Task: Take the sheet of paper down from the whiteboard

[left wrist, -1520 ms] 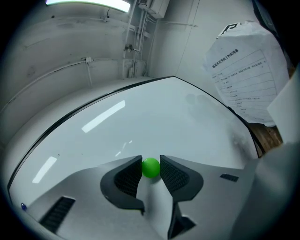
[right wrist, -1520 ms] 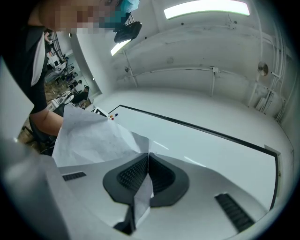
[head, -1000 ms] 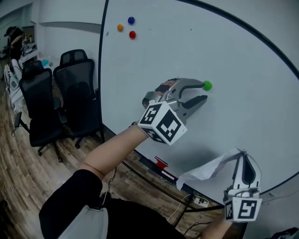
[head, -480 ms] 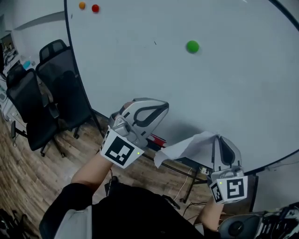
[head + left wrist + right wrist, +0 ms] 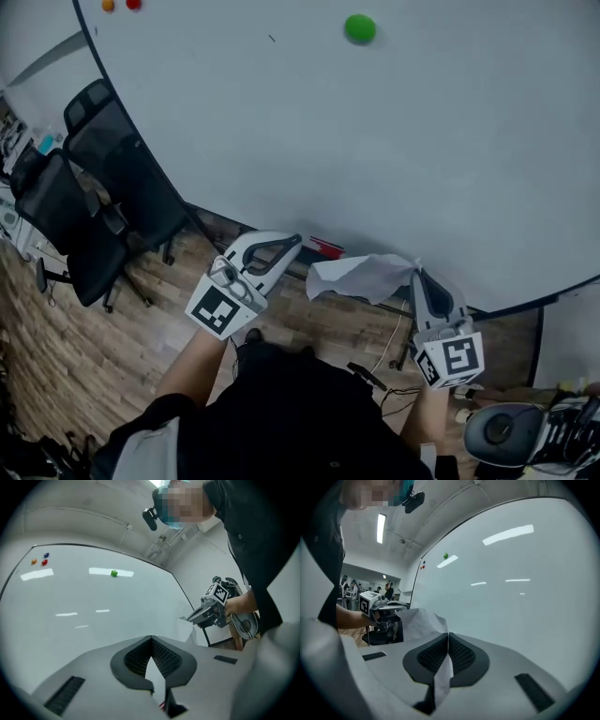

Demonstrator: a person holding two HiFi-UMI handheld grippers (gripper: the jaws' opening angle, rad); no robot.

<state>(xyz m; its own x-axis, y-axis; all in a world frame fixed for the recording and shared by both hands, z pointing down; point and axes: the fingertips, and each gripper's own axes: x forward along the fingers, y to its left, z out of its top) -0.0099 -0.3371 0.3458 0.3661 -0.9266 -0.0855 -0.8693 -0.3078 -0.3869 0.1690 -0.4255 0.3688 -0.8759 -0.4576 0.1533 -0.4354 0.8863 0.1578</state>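
Note:
The crumpled white sheet of paper [image 5: 361, 277] is off the whiteboard [image 5: 450, 141] and hangs in front of its lower edge. My right gripper [image 5: 418, 273] is shut on one edge of it; in the right gripper view the paper [image 5: 421, 622] runs down between the closed pads [image 5: 461, 656]. My left gripper [image 5: 292, 243] is shut and holds nothing, just left of the sheet and apart from it. In the left gripper view its jaws [image 5: 151, 639] meet, with the right gripper [image 5: 209, 612] and paper [image 5: 189, 629] beyond. A green magnet [image 5: 359, 28] stays high on the board.
Orange [image 5: 108, 5] and red [image 5: 133, 4] magnets sit at the board's top left. Black office chairs [image 5: 103, 187] stand on the wooden floor to the left. A red object [image 5: 326, 247] lies by the board's foot, and cables and a round grey device [image 5: 506, 433] are at bottom right.
Both grippers have dropped from the board to below its lower edge. The left gripper, open at the green magnet, has left it on the board and shut. The right still holds the paper.

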